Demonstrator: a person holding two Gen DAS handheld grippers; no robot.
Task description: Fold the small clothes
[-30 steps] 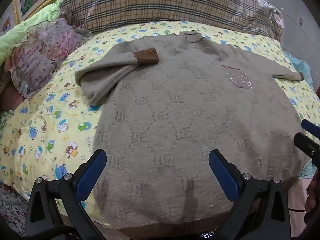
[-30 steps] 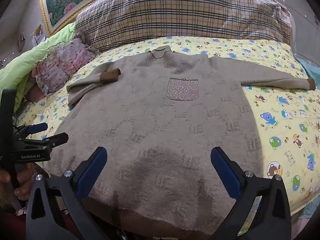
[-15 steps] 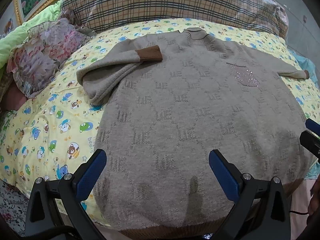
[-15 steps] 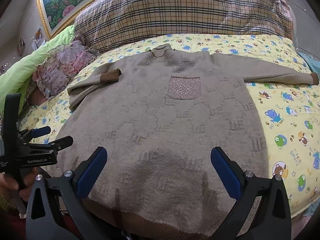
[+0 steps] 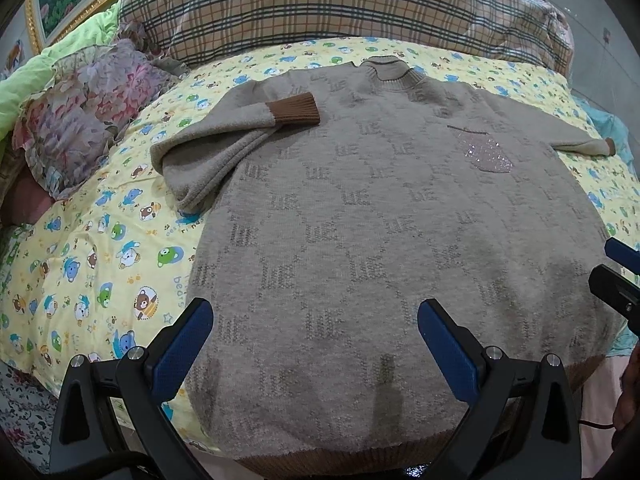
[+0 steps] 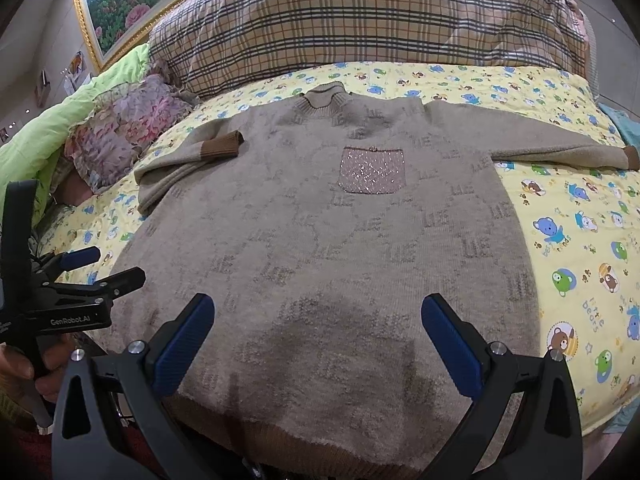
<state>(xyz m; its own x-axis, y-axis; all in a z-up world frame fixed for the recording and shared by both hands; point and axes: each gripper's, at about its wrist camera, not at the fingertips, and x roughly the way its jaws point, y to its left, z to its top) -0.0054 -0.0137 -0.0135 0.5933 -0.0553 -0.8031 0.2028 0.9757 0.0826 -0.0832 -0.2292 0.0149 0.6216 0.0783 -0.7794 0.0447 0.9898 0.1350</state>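
On yellow bear-print sheet (image 6: 580, 240) | sweater (image 6: 328, 248) flat | plaid pillow (image 6: 360, 20) behind

Beige sweater (image 6: 320, 240), brown cuffs (image 5: 296, 110); yellow bear-print sheet (image 6: 580, 240); plaid pillow (image 6: 360, 16).

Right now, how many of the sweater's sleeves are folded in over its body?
1. The left sleeve is doubled back, its brown cuff lying on the sweater near the collar. The right sleeve lies stretched out on the bear-print sheet, unfolded.
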